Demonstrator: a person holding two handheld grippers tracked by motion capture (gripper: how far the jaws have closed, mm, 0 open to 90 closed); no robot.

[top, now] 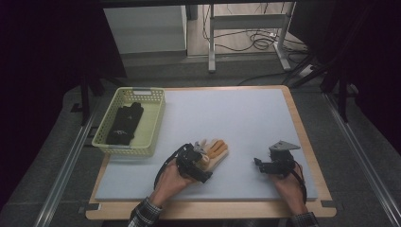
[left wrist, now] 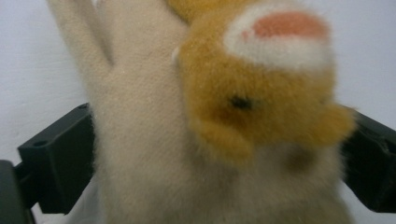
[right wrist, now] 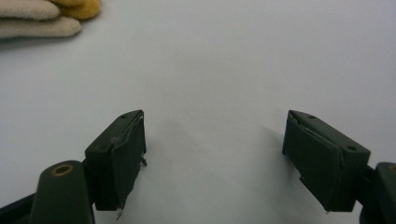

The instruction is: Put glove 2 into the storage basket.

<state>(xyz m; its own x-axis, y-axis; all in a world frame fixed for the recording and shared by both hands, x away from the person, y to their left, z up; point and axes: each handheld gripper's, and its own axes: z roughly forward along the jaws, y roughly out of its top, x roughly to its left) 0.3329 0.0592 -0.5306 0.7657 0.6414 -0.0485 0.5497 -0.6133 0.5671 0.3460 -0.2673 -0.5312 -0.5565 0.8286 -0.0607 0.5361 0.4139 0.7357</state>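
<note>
1. A pale grey mat (top: 236, 127) is being carried by a wooden table (top: 309, 156); the wood is being left showing as a thin border at the far, right and near edges.
2. Grey floor is being seen round the table, with metal rails (top: 64, 165) running along the left and right sides, dark curtains at both sides, and a metal frame (top: 246, 28) with loose cables at the far end.
3. A yellow-green basket (top: 130, 122) is being kept at the far left corner of the mat, and a black glove (top: 124, 124) is lying inside it.
4. A cream glove (top: 215, 152) with an orange plush animal face is lying on the near part of the mat, left of centre, well apart from the basket.
5. The glove (left wrist: 140, 140) is being straddled by the left gripper (top: 195, 163), one jaw on each side of the cuff end; whether it is being squeezed or only bracketed cannot be told.
6. The right gripper (top: 265, 165) is being held low over the near right of the mat, its jaws being kept wide apart with nothing between them.
7. In the right gripper view, the glove's fingertips (right wrist: 37, 18) are being shown at the far left.
8. Bare mat is being left across the centre, the far side and between the two grippers.
</note>
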